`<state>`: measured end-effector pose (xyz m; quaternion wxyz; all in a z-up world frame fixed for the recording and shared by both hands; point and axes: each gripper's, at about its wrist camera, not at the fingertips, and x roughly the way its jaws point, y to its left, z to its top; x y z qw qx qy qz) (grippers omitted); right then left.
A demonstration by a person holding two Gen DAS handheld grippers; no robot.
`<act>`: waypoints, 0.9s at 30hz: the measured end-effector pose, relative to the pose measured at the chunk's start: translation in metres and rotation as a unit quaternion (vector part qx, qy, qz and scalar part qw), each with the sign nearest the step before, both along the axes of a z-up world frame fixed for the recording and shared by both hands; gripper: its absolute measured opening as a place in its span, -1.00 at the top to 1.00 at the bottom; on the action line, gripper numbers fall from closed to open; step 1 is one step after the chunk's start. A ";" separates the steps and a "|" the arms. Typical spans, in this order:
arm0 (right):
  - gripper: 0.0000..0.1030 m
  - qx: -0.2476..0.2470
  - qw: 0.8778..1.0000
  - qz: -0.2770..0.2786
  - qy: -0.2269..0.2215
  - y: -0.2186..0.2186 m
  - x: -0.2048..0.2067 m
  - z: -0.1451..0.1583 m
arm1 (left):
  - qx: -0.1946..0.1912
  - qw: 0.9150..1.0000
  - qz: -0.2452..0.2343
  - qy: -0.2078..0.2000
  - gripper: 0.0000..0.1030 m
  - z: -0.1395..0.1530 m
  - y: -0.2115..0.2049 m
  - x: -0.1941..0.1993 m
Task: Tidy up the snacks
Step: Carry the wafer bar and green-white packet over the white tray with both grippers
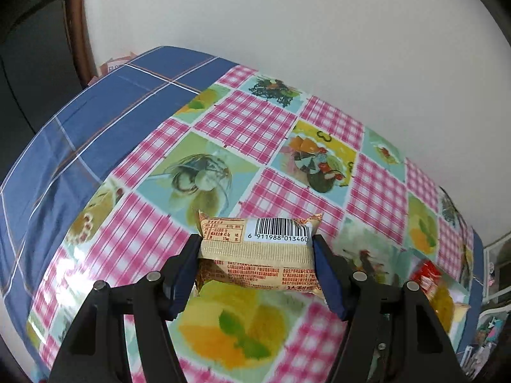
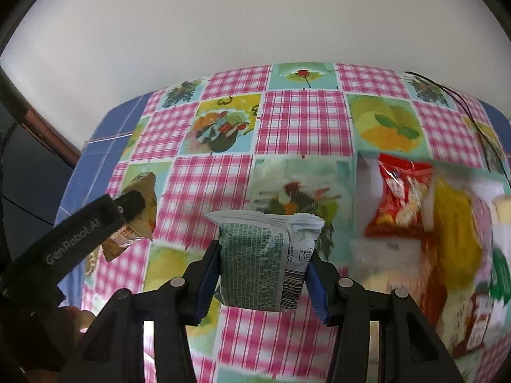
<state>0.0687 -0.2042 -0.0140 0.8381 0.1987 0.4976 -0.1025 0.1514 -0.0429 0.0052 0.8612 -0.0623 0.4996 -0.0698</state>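
My left gripper [image 1: 257,249] is shut on a tan and orange snack packet [image 1: 258,252] with a barcode, held crosswise above the patterned tablecloth. In the right wrist view the same packet [image 2: 140,217] shows at the left, held by the left gripper's black body. My right gripper [image 2: 263,252] is shut on a green and white snack packet [image 2: 265,261], held above the table. A clear box [image 2: 367,172] at the right holds a red snack bag [image 2: 399,198] and yellow packets [image 2: 453,239].
The table wears a pink check and fruit-print cloth [image 1: 249,124] over a blue plaid cloth [image 1: 95,115]. A white wall stands behind. The box of snacks [image 1: 434,290] shows at the right in the left wrist view. A black wire [image 2: 472,118] lies at the far right.
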 end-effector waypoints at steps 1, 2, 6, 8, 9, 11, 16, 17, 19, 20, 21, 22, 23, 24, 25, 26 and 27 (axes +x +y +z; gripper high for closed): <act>-0.02 -0.002 1.000 -0.003 -0.001 0.002 -0.006 0.002 | -0.003 1.000 0.000 -0.002 -0.35 0.003 0.001 -0.007; -0.02 -0.004 1.000 -0.005 -0.002 0.003 -0.013 0.005 | -0.004 1.000 -0.001 -0.003 -0.35 0.005 0.001 -0.012; -0.02 -0.016 1.000 -0.015 -0.008 0.004 -0.035 0.015 | -0.018 1.000 -0.007 -0.006 -0.35 0.013 0.000 -0.038; -0.02 -0.018 1.000 -0.022 -0.012 0.003 -0.047 0.020 | -0.025 1.000 -0.009 -0.007 -0.35 0.016 -0.001 -0.047; -0.02 -0.019 0.999 -0.027 -0.013 0.002 -0.053 0.022 | -0.026 1.000 -0.011 -0.007 -0.35 0.017 -0.003 -0.052; -0.02 -0.019 0.999 -0.034 -0.017 -0.001 -0.063 0.024 | -0.028 0.999 -0.018 -0.008 -0.35 0.018 -0.009 -0.060; -0.02 -0.014 0.998 -0.057 -0.020 -0.014 -0.084 0.023 | -0.025 0.998 -0.051 -0.024 -0.35 0.029 -0.031 -0.079; -0.02 -0.010 0.998 -0.061 -0.021 -0.019 -0.087 0.023 | -0.024 0.998 -0.055 -0.026 -0.35 0.031 -0.035 -0.082; -0.02 -0.008 0.997 -0.073 -0.021 -0.029 -0.095 0.023 | -0.026 0.997 -0.073 -0.030 -0.35 0.034 -0.047 -0.088; -0.02 -0.010 0.996 -0.081 -0.020 -0.037 -0.099 0.024 | -0.027 0.996 -0.080 -0.030 -0.35 0.035 -0.052 -0.091; -0.02 -0.014 0.996 -0.089 -0.021 -0.045 -0.104 0.026 | -0.030 0.995 -0.092 -0.029 -0.35 0.036 -0.060 -0.094; -0.02 -0.016 0.995 -0.098 -0.022 -0.053 -0.110 0.027 | -0.032 0.994 -0.100 -0.028 -0.35 0.036 -0.065 -0.096; -0.02 -0.017 0.994 -0.108 -0.022 -0.061 -0.115 0.028 | -0.033 0.993 -0.107 -0.028 -0.35 0.036 -0.070 -0.098; -0.02 -0.016 0.993 -0.118 -0.022 -0.069 -0.121 0.028 | -0.032 0.993 -0.114 -0.030 -0.35 0.037 -0.077 -0.102; -0.02 -0.015 0.991 -0.133 -0.023 -0.081 -0.128 0.028 | -0.030 0.991 -0.125 -0.033 -0.35 0.038 -0.085 -0.107; -0.02 -0.013 0.989 -0.144 -0.023 -0.088 -0.133 0.028 | -0.029 0.990 -0.135 -0.035 -0.35 0.038 -0.092 -0.111; -0.02 -0.012 0.987 -0.158 -0.022 -0.099 -0.140 0.027 | -0.027 0.988 -0.150 -0.037 -0.35 0.038 -0.102 -0.116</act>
